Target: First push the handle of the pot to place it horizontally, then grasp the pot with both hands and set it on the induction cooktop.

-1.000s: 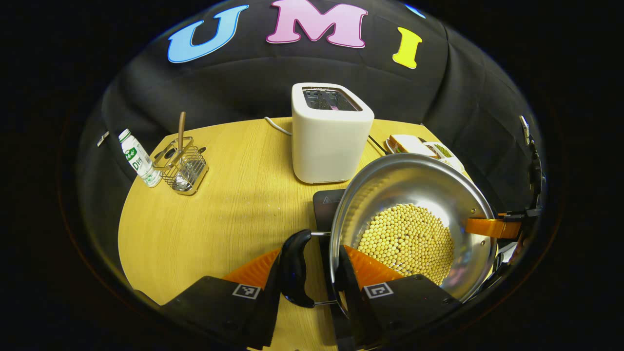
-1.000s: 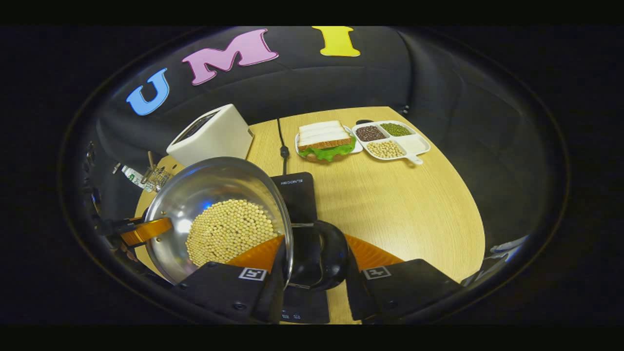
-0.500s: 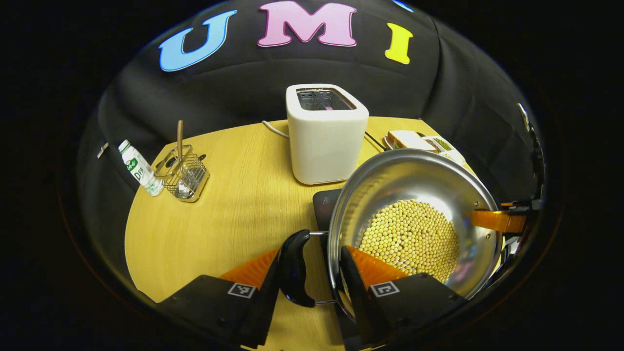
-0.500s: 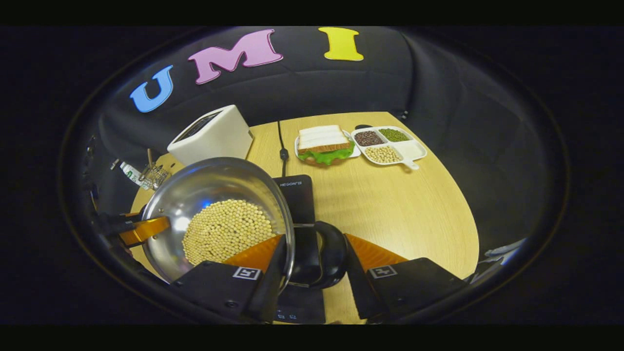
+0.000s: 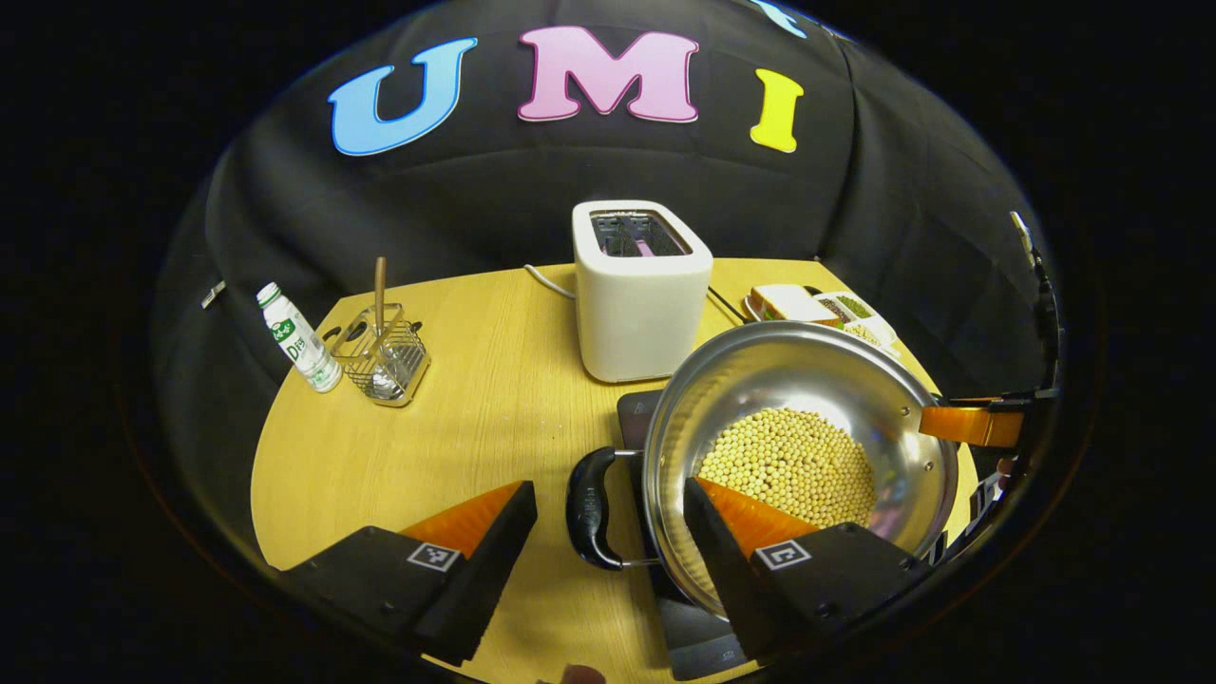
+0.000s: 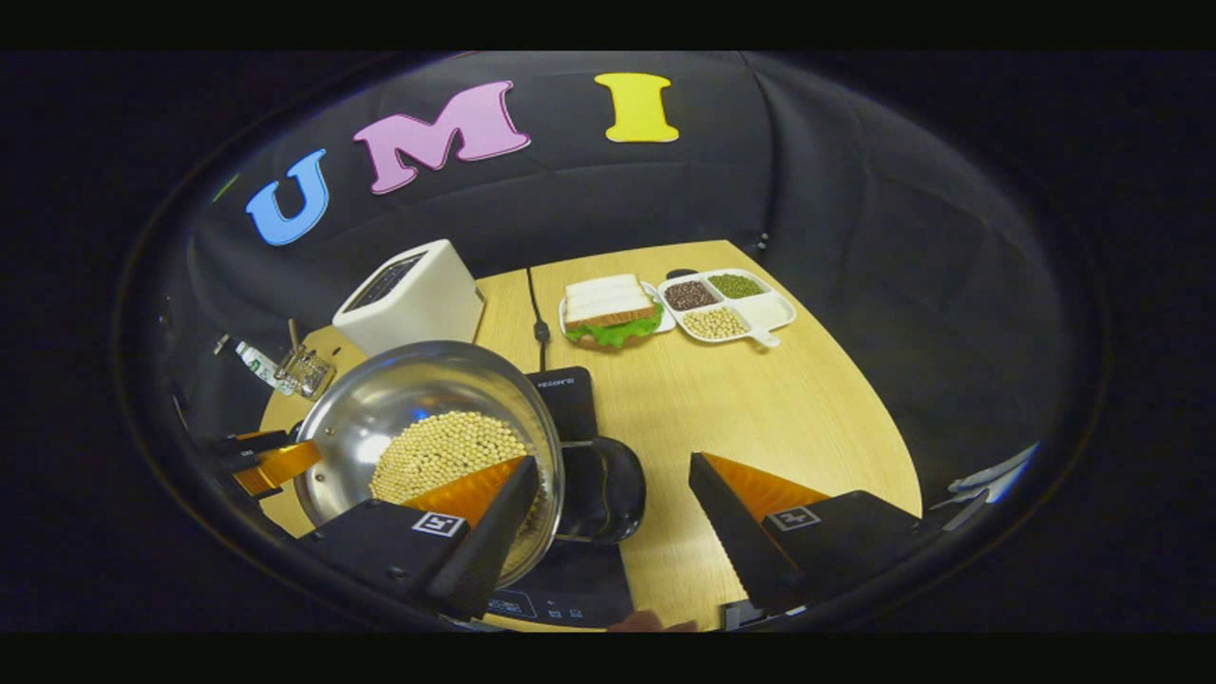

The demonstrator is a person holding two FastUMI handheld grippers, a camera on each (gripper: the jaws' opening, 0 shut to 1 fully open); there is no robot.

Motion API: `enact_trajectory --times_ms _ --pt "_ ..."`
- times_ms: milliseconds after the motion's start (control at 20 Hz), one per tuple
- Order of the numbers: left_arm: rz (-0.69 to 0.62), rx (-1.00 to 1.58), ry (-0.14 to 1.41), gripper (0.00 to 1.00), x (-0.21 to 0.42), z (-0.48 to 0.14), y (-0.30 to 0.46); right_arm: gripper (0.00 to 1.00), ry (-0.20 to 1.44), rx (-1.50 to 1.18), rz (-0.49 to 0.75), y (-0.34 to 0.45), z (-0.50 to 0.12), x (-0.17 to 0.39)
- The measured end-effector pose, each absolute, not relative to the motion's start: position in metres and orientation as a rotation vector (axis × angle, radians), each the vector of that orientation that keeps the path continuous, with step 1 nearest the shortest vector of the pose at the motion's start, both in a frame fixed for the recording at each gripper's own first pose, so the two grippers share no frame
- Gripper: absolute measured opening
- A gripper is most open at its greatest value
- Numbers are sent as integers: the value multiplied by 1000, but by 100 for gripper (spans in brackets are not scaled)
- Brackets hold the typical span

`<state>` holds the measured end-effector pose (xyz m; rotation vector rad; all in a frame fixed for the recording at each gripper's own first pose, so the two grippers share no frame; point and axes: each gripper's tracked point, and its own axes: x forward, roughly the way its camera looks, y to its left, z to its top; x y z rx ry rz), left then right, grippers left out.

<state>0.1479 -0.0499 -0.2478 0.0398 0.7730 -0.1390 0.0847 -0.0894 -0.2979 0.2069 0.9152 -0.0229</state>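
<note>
The steel pot [image 5: 798, 446] of soybeans [image 5: 788, 465] sits on the black induction cooktop [image 6: 570, 399], on the tabletop [image 5: 456, 446] beside the toaster [image 5: 641, 290]. The left claw [image 5: 608, 532] and the right claw [image 6: 608, 518] both gape wide, each straddling a black side handle [image 5: 589, 508] without touching it.

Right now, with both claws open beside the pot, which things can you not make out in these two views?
- Induction cooktop: mostly covered by the pot in both views, so how well the pot is centred is unclear.
- Cooktop panel markings: too small, cut by the bottom edge, right gripper view.
- Bottle label: too small, left gripper view.
- Toaster cord: runs behind the toaster.
</note>
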Motion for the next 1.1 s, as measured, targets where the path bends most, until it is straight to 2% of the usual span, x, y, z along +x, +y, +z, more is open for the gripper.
enact_trajectory --times_ms 300,700,1100 --pt "-148 34 621 97 131 -184 -48 99 736 175 -34 -88 -232 88" --pt "-126 35 310 96 112 -59 -24 99 440 116 -38 -72 -117 84" --pt "-106 -21 178 96 71 -2 -10 98 270 119 -22 -50 -45 60"
